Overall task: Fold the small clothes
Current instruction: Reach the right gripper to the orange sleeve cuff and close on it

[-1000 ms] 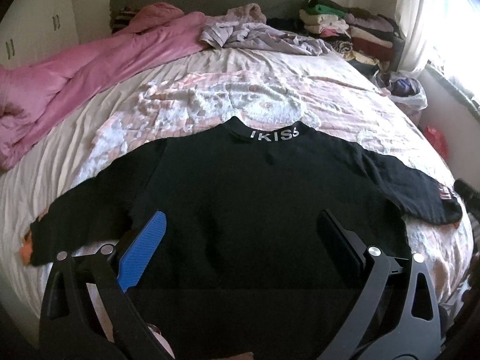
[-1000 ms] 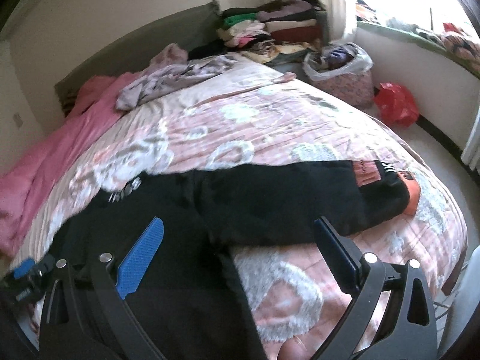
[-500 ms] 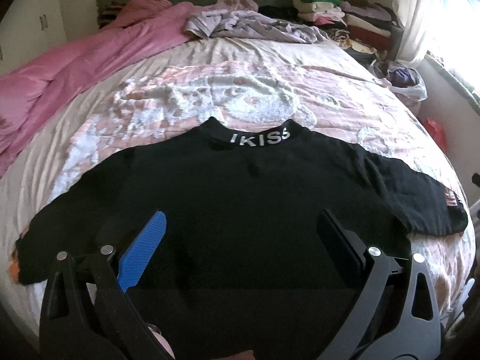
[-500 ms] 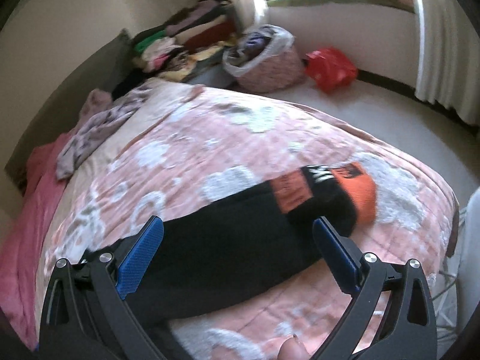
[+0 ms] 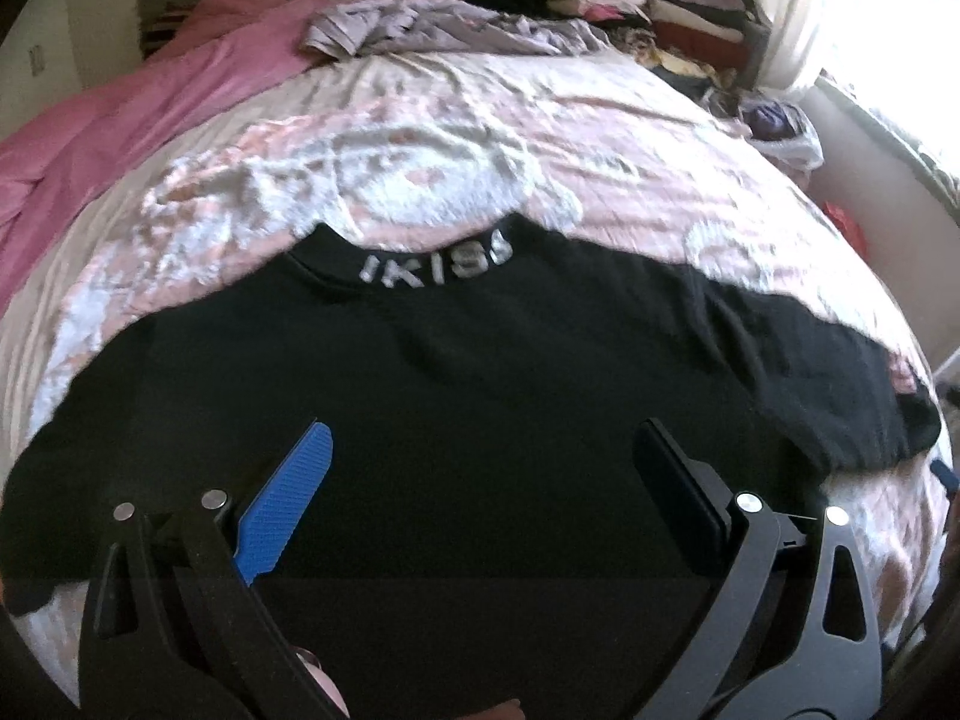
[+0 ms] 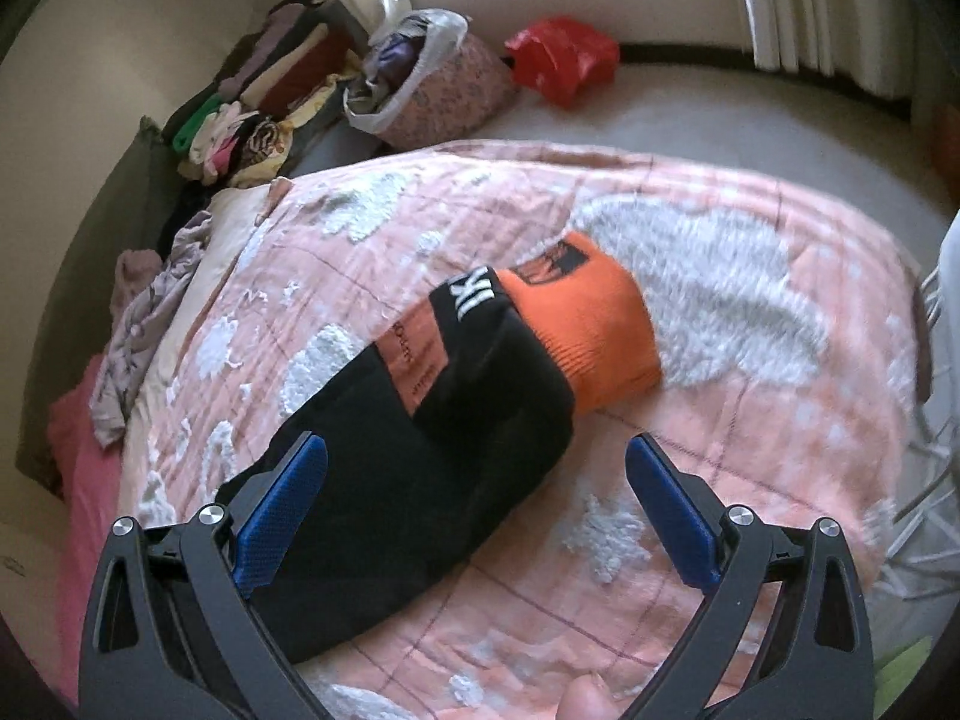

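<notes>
A black long-sleeved sweater [image 5: 480, 396] lies flat on the bed with its sleeves spread, and its collar [image 5: 435, 267] reads IKISS. My left gripper [image 5: 480, 468] is open and empty, low over the sweater's body. In the right wrist view the right sleeve [image 6: 420, 456] runs to an orange cuff [image 6: 594, 336]. My right gripper [image 6: 477, 480] is open and empty just above that sleeve, short of the cuff.
The bed has a pink and white patterned quilt [image 5: 456, 138]. A pink blanket [image 5: 150, 102] and a grey garment [image 5: 432, 30] lie at the head. A pile of folded clothes [image 5: 648, 6] stands beside it. A basket [image 6: 432, 84] and a red bag [image 6: 564, 57] sit on the floor.
My left gripper has moved closer over the sweater's body. My right gripper has swung right along the sleeve and down toward the orange cuff. Both stayed open.
</notes>
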### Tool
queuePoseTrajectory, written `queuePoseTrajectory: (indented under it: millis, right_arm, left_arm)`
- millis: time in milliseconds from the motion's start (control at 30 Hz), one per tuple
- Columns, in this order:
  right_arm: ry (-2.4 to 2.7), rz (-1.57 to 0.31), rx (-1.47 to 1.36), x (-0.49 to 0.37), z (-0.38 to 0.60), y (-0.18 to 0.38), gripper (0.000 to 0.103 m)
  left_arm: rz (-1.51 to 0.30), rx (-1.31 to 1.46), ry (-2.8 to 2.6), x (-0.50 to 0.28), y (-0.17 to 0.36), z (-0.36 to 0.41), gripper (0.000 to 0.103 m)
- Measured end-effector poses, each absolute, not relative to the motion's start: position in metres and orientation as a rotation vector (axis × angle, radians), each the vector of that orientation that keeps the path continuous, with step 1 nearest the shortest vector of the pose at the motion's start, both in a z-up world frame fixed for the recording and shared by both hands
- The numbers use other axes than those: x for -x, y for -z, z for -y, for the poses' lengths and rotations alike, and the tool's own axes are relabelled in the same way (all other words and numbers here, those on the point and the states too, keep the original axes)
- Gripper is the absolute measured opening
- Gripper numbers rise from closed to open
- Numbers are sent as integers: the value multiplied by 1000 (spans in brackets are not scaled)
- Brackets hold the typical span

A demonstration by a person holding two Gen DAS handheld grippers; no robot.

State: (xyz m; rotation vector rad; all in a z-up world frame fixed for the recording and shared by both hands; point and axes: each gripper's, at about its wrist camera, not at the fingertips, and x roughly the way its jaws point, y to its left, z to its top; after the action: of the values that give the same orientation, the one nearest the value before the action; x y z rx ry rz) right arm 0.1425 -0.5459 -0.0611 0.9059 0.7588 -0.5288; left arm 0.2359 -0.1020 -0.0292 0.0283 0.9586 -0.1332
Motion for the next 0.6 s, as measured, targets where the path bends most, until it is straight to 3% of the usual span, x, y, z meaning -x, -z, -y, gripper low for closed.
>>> queuePoseTrajectory:
  millis: [233, 300, 367, 500, 600]
  right_arm:
    - [515, -772, -934, -163, 552, 77, 95]
    - [516, -761, -952, -167, 556, 78, 78]
    - [516, -750, -989, -171, 562, 79, 74]
    - [501, -708, -1082, -179, 580, 79, 41]
    - [473, -671, -1143, -182, 588, 80, 26]
  left_arm:
    - [-983, -20, 139, -235, 50, 100, 94]
    - [-983, -12, 134, -235, 52, 98, 94]
    - [-981, -8, 127, -235, 53, 95, 94]
    - [-974, -6, 119, -236, 52, 89, 94]
    - [-966, 8, 112, -236, 50, 82, 94]
